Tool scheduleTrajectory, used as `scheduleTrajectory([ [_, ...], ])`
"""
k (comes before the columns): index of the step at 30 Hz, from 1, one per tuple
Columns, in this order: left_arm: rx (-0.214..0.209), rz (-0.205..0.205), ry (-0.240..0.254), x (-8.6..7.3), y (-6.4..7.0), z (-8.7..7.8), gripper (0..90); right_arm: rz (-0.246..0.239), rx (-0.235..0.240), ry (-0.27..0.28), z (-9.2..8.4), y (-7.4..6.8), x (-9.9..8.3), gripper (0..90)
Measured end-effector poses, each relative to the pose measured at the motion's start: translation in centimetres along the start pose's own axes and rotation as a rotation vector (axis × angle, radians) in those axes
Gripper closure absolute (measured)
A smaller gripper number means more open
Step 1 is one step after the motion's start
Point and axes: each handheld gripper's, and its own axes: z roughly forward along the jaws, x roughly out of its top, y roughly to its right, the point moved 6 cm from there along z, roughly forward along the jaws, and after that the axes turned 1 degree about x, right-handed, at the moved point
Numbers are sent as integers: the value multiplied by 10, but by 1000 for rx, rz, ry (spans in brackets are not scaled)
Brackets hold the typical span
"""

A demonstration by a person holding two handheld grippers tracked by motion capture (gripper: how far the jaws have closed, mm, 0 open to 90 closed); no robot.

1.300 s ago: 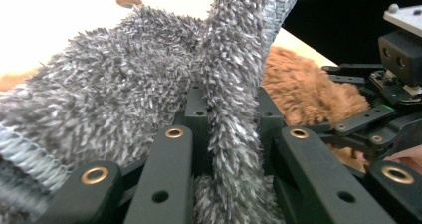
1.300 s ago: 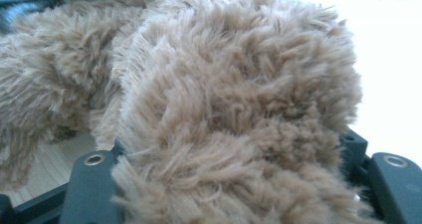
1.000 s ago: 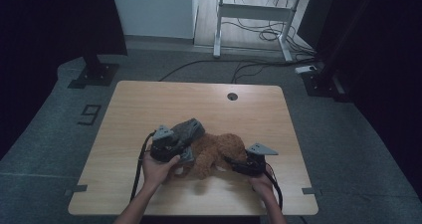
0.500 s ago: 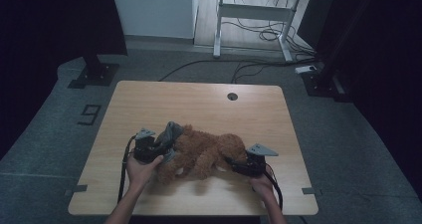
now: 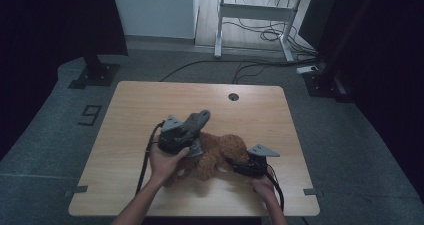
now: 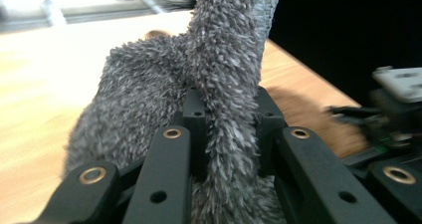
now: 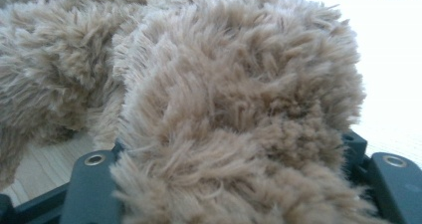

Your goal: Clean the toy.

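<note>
Floor marking "9" (image 5: 90, 114) (beside table (image 5: 140, 100)); jaws clamp grey sock (image 6: 224, 74) and brown plush (image 7: 239, 99).

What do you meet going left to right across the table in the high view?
Left hand → left tongs shut on grey fuzzy cloth → brown plush → right tongs, on the plush → right hand.

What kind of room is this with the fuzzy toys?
Probably a lab or recording studio: a lone wooden table ringed by black curtains, cables trailing on the grey floor, and a desk frame behind.
</note>
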Motion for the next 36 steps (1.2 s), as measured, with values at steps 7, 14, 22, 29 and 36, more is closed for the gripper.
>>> scheduleTrajectory([
  [7, -89, 98, -104, 4, 60, 60, 740, -6, -24, 5, 1, -2, 0, 326],
  [14, -98, 76, -176, -22, 62, 91, 743, -13, -31, 4, 0, -2, 0, 326],
  [22, -22, 53, -165, -25, 28, 68, 746, -24, -43, 11, 1, -4, 0, 326],
  [29, 19, 29, -100, -28, -2, 34, 744, -21, -44, 13, 1, -4, 0, 327],
  [36, 28, -62, -49, -43, -35, -2, 746, -22, -41, 10, 2, -4, 1, 326],
])
